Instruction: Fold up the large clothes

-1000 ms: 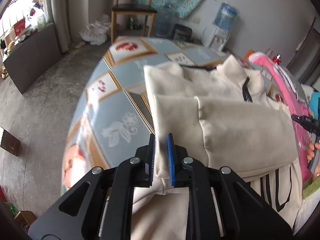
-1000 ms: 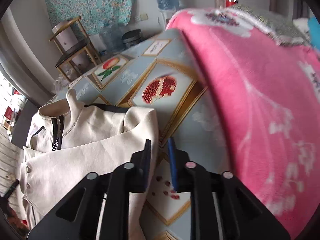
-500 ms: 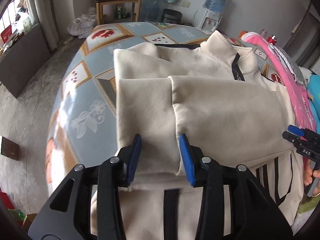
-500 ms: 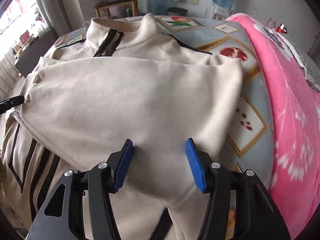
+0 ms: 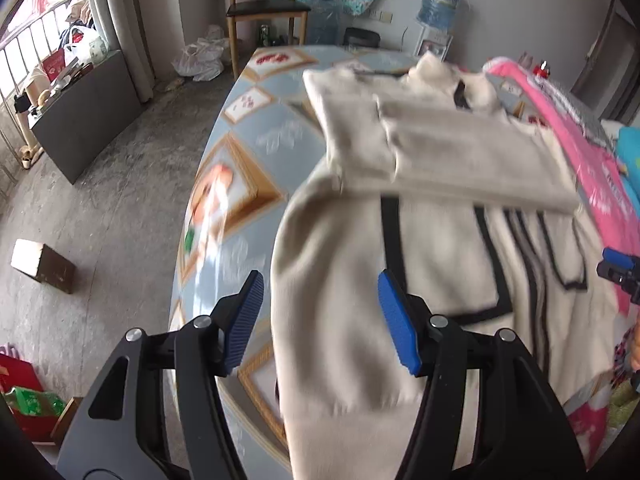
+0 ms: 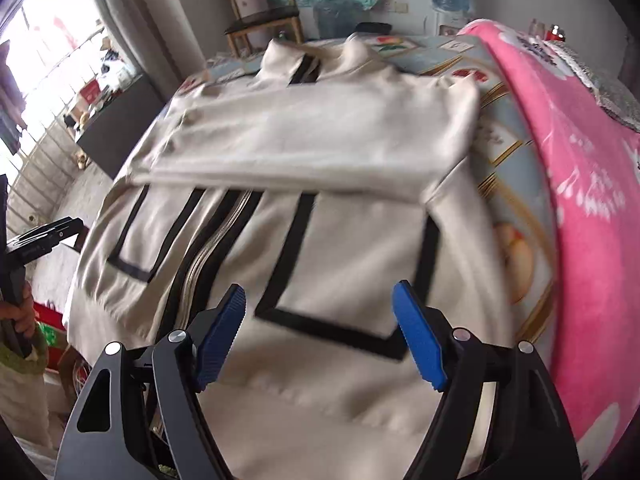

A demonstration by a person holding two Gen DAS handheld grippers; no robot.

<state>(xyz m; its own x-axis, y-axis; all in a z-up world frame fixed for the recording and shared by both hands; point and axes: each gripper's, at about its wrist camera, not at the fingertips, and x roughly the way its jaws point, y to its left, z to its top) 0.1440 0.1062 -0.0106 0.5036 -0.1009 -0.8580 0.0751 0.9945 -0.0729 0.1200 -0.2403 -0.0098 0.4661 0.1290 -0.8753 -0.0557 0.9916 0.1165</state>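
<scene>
Jacket [image 6: 344, 272]: cream knit, black bands outlining two square pockets and running down both sides of the front zip, stand-up collar. It lies front up on a tabletop [image 5: 256, 148] covered in a pale blue cloth with gold-framed fruit pictures, beside a pink blanket [image 6: 592, 208]. Both sleeves are folded across the chest as one flat band. Long axis runs from the hem at the near edge to the collar at the far edge, toward a wooden chair [image 5: 266, 8] and a water dispenser [image 5: 440, 0]. Left gripper [image 5: 320, 316]: jaws have just been opening and now stand apart above the hem's left corner, pressing nothing. Right gripper [image 6: 320, 332]: jaws likewise just opening, now wide apart over the right pocket, gripping nothing.
</scene>
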